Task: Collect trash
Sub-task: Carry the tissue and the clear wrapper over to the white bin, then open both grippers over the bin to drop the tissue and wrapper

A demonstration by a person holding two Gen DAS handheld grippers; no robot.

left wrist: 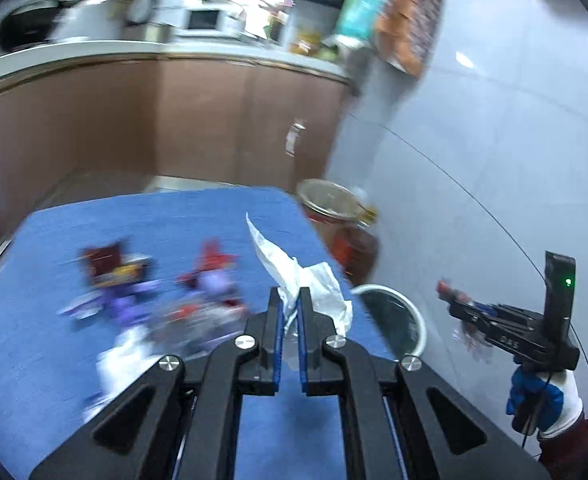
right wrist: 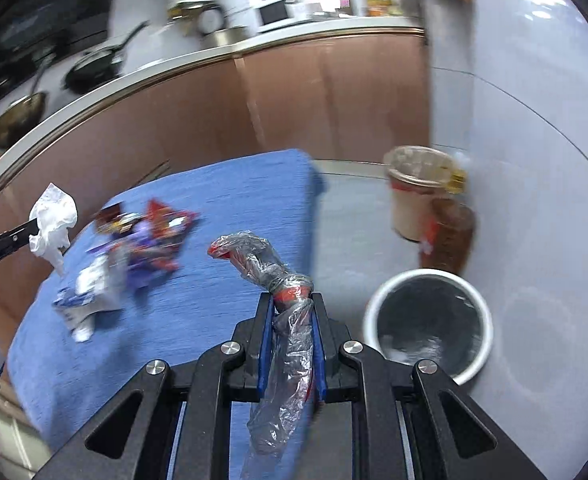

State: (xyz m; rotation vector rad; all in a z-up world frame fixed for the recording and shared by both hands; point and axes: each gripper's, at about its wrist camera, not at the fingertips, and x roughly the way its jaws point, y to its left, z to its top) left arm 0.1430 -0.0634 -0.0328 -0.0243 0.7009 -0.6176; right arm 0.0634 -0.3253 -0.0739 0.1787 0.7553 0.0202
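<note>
Beside the blue mat [right wrist: 230,200], only your right view shows the white bin's [right wrist: 430,324] whole rim. Your right gripper [right wrist: 293,300] pinches a plastic wrapper [right wrist: 290,344] near that bin. Your left gripper [left wrist: 289,296] is clamped on a white tissue [left wrist: 294,268] above the mat.

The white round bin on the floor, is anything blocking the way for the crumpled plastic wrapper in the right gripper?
Nothing visible does. The right gripper holds the crumpled clear plastic wrapper above the blue table's edge, and the white round bin stands open beside it, with only bare floor between.
</note>
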